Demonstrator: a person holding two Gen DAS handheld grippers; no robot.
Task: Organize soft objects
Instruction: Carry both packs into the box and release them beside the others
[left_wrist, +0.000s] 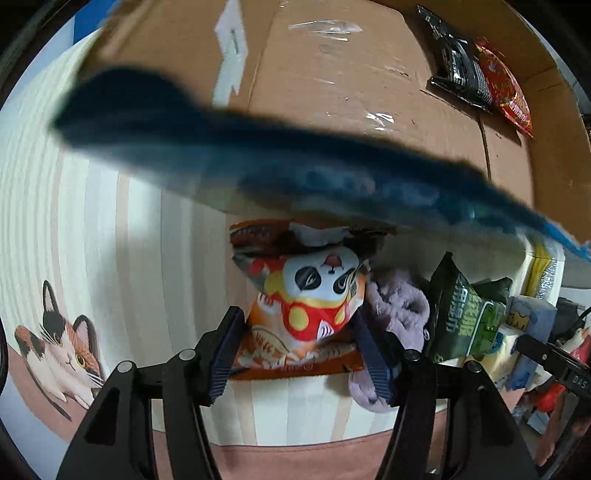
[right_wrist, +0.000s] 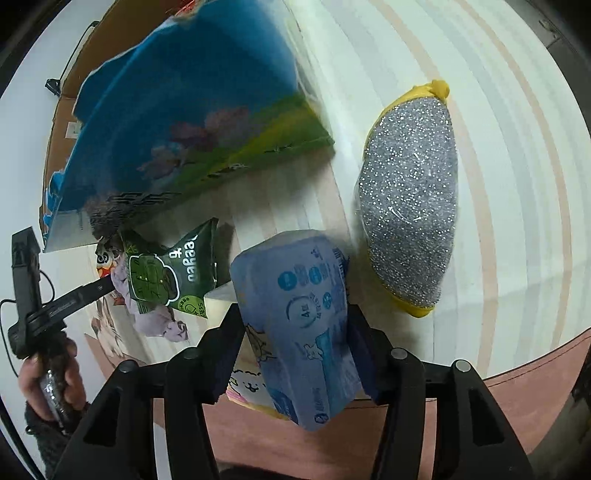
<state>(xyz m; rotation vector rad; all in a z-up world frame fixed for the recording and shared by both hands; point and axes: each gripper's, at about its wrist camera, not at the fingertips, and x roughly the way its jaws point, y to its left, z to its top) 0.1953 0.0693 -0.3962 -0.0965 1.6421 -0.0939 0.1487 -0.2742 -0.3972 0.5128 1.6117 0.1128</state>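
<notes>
Right wrist: right gripper (right_wrist: 295, 350) pinches blue sponge pack (right_wrist: 306, 325), long axis forward

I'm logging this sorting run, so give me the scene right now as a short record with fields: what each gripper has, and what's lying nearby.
left gripper: shut on panda snack bag
right gripper: shut on blue sponge pack
beside the sponge pack: silver scouring pad with yellow ends, on the striped mat
also on the mat: green snack bag, lilac fluffy cloth
cardboard box: holds a black packet and a red packet
</notes>
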